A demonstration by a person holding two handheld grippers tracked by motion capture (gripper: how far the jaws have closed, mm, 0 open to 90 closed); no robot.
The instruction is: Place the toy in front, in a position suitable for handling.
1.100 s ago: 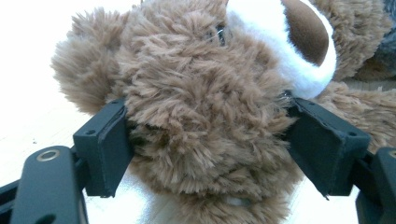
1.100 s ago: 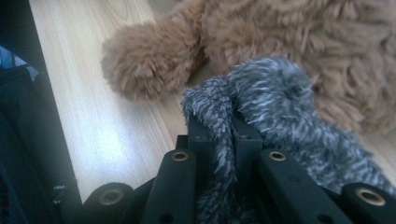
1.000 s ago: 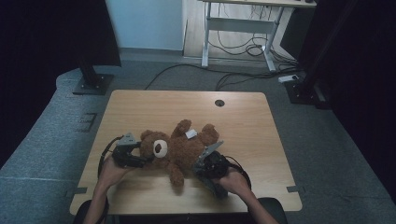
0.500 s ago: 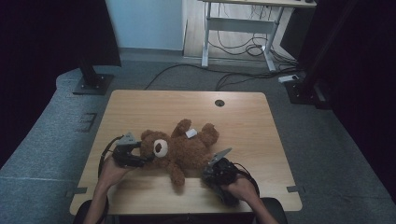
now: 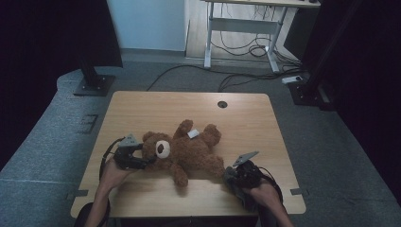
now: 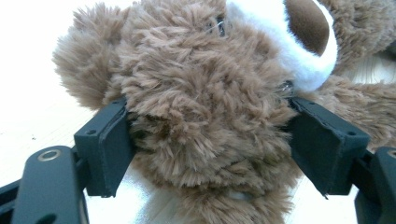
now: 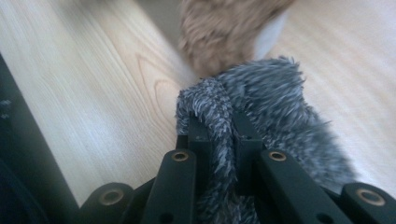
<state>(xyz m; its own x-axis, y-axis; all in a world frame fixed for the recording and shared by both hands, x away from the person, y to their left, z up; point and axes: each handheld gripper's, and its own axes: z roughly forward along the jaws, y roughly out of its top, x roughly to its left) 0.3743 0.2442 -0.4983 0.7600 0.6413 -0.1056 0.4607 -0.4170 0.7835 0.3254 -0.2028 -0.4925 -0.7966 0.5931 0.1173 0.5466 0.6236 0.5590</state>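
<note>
Centre of the high view, on the light wooden surface (image 5: 142, 109): brown teddy bear (image 5: 187, 151), lying on its back. Head toward frame left, white muzzle facing up, legs spread toward frame right, white tag (image 5: 193, 134) on the upper side of the body.

Lower left of the same view: left gripper (image 5: 144, 158), held in a hand whose forearm enters from the bottom edge. Jaws set wide apart and clamped on the bear's head. In the left gripper view (image 6: 208, 135), one black pad pressed into the fur at each side of the head, fur bulging over both, muzzle and dark nose at the top right of the frame.

Lower right of the high view: right gripper (image 5: 228, 174), near the front edge of the surface, just beside the bear's nearest leg. Jaws nearly together and pinched on a grey fuzzy cloth (image 7: 266, 98). In the right gripper view (image 7: 222, 135), a thin fold of the grey pile squeezed between the two jaws, the rest bunched toward frame right, resting on the wood. Just beyond it, at the top of that frame, blurred brown fur of the bear (image 7: 224, 32); touching the grey cloth or not, cannot tell.

Upper middle of the surface: small round cable hole (image 5: 222, 104), well apart from the bear.
</note>
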